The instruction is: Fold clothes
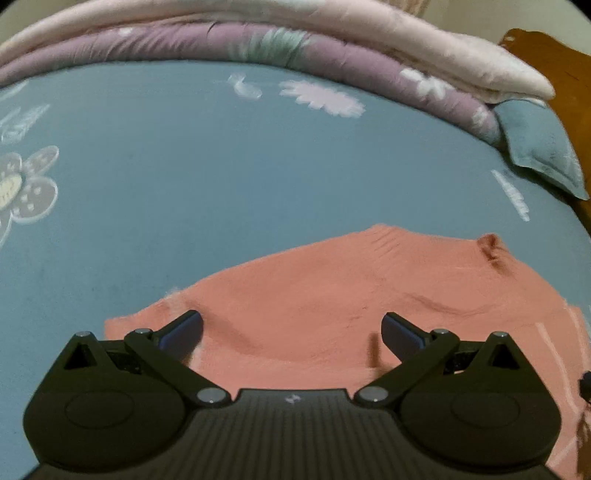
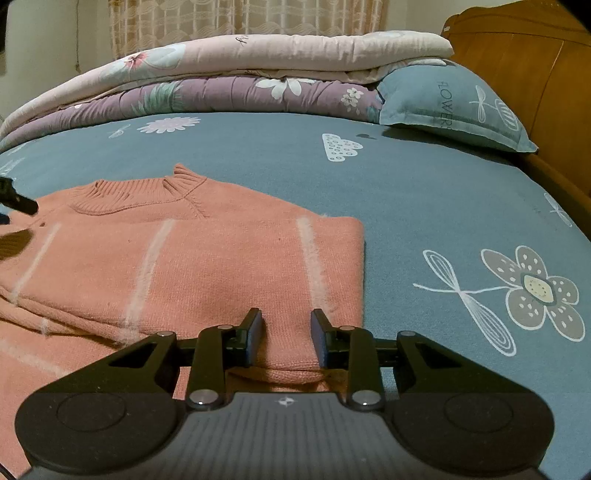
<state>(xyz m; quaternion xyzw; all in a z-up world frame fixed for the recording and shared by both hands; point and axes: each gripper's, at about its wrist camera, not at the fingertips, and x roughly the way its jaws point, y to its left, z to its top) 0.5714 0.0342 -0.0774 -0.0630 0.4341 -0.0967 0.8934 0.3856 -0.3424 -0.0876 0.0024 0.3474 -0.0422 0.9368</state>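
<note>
A salmon-pink knit sweater (image 2: 203, 266) with pale stripes lies partly folded on the blue bed sheet (image 2: 424, 192), its ribbed collar (image 2: 140, 195) toward the far side. My right gripper (image 2: 286, 332) sits low at the sweater's near right corner. Its jaws stand a little apart, the rolled edge lies between them, and the pads do not press on it. In the left wrist view the sweater (image 1: 332, 302) lies under my left gripper (image 1: 291, 328), which hovers wide open with nothing held. A dark tip of the left gripper (image 2: 18, 201) shows at the left edge of the right wrist view.
Folded quilts (image 2: 240, 74), pink over purple, are stacked along the far side of the bed. A blue pillow (image 2: 450, 107) rests against the wooden headboard (image 2: 524, 74) at the right. The flower-printed sheet (image 1: 184, 184) stretches beyond and beside the sweater. A curtain (image 2: 240, 18) hangs behind.
</note>
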